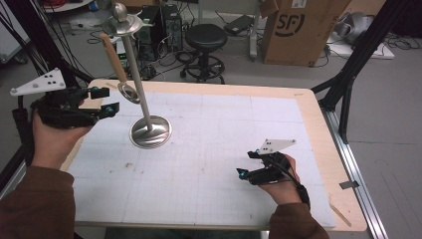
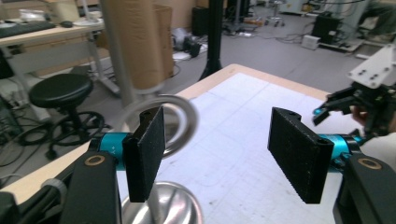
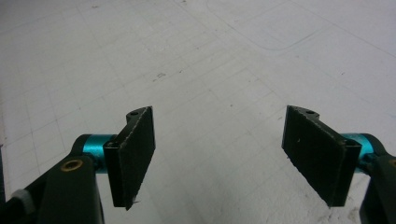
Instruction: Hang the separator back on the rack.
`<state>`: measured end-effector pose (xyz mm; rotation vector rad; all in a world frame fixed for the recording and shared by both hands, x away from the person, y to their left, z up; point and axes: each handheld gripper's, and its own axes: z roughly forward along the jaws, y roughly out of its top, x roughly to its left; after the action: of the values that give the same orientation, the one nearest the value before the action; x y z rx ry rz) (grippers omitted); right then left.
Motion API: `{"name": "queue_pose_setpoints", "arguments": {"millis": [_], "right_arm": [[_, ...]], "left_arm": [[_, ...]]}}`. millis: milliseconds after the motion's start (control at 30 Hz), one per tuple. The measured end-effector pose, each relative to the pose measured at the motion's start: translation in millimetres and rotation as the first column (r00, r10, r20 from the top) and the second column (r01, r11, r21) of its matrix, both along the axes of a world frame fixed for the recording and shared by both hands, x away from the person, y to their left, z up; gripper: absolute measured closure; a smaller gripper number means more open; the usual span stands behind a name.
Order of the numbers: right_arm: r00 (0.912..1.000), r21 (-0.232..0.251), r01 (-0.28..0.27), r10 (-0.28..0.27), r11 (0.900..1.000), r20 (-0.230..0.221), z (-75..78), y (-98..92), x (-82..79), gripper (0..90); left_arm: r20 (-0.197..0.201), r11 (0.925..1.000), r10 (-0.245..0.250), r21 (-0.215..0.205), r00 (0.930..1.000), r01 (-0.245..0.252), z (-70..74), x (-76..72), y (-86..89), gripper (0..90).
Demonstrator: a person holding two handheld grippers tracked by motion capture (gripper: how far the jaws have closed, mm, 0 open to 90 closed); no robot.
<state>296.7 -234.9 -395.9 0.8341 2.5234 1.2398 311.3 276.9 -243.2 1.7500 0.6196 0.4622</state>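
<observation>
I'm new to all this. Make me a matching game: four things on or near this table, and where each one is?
Things:
1. metal stand
2. wooden-handled ladle
3. black stool
4. cardboard box

Places:
A. on the floor, far right
B. hanging from the stand's top
C. on the floor behind the table, middle
D. standing on the table's white mat

Pairs: 1-D, 2-B, 3-C, 4-A

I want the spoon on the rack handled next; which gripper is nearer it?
Left. The left gripper sits just beside the spoon; the right gripper is far across the table.
</observation>
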Motion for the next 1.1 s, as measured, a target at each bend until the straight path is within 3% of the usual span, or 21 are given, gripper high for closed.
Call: {"name": "queue_pose_setpoints", "arguments": {"millis": [500, 1100], "right_arm": [[1.0, 0.013, 0.007, -0.007, 1.0, 0.001, 1.9, -3.4, -0.8, 24.9], [1.0, 0.012, 0.002, -0.002, 1.0, -0.001, 0.2, -3.9, 0.2, 24.9]], "left_arm": [[-0.032, 0.9953, -0.094, 0.019, 0.9951, 0.095, -16.8, -10.2, -25.4, 28.8], [-0.081, 0.9864, -0.16, 0.028, 0.9839, 0.162, -58.7, -11.5, -45.8, 21.9]]}}
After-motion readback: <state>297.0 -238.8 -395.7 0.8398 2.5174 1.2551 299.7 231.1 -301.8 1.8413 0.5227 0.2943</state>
